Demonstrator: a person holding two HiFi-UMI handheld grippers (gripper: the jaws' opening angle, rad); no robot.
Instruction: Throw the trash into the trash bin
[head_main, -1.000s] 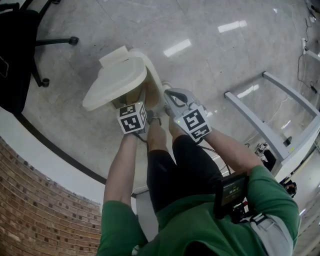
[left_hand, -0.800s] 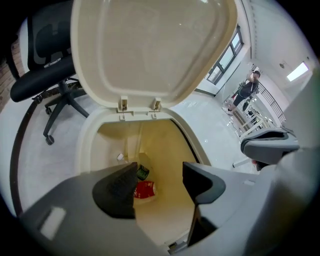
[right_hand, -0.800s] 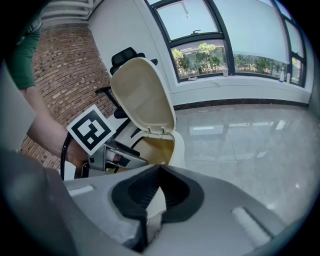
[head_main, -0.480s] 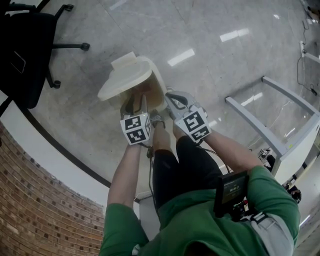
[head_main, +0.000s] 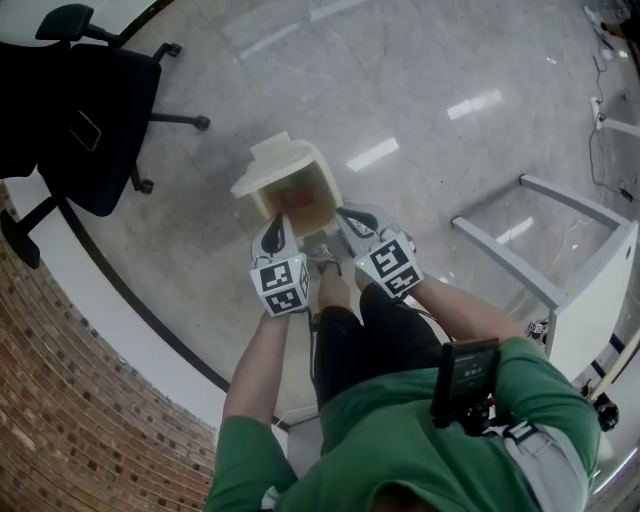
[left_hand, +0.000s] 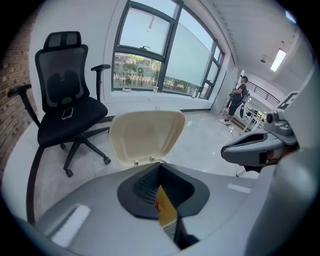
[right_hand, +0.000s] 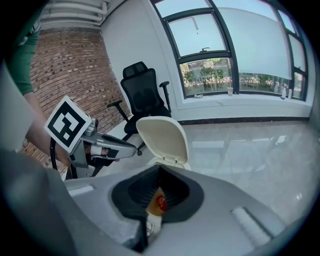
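Okay, trash (head_main: 300, 200): a reddish-orange piece lying inside the cream trash bin (head_main: 329, 190), low in the tub, free of both grippers. The bin stands on the floor, its lid (head_main: 272, 163) tipped open on the far side. Left gripper (head_main: 272, 226) hovers above the bin's near-left rim. Its jaws have just closed and are pressed together with nothing between them. The left gripper view shows only a thin slit with a yellow-orange strip of the bin's inside behind it. Right gripper (head_main: 350, 215) hovers over the near-right rim, jaws likewise together, nothing gripped, with the same orange-and-red sliver through the slit. Both point down and forward at the bin, side by side. The person's shoe (head_main: 322, 256) sits at the bin's near base, between the grippers. Outward: glossy grey floor (head_main: 450, 60), a black office chair (head_main: 95, 110) at far left with a phone (left_hand: 67, 113) on its seat, a brick wall (head_main: 70, 420) at left, a white table frame (head_main: 560, 290) at right. The person wears a green top (head_main: 400, 445), with a black device (head_main: 463, 376) on the chest. Big windows (left_hand: 150, 55) stand behind the chair.
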